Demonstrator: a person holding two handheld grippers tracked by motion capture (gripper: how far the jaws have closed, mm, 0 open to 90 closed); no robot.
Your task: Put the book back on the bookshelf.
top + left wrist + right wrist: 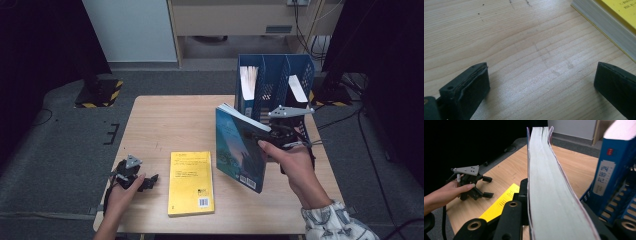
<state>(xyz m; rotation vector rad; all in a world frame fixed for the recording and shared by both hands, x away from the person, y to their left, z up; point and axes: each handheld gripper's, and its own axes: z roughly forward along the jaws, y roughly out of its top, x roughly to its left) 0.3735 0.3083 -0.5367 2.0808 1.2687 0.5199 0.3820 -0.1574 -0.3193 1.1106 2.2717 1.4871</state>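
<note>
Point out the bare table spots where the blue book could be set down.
Widest bare patch: the far-left table, beyond the yellow book and the left gripper, left of the blue file rack. A narrower strip lies between the yellow book and the blue book held in the right gripper. Crowded: the far-right corner by the rack.

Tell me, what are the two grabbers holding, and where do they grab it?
The right gripper holds the blue book, clamped across its page edge near the top. The left gripper holds nothing; its jaws are open over the table.
</note>
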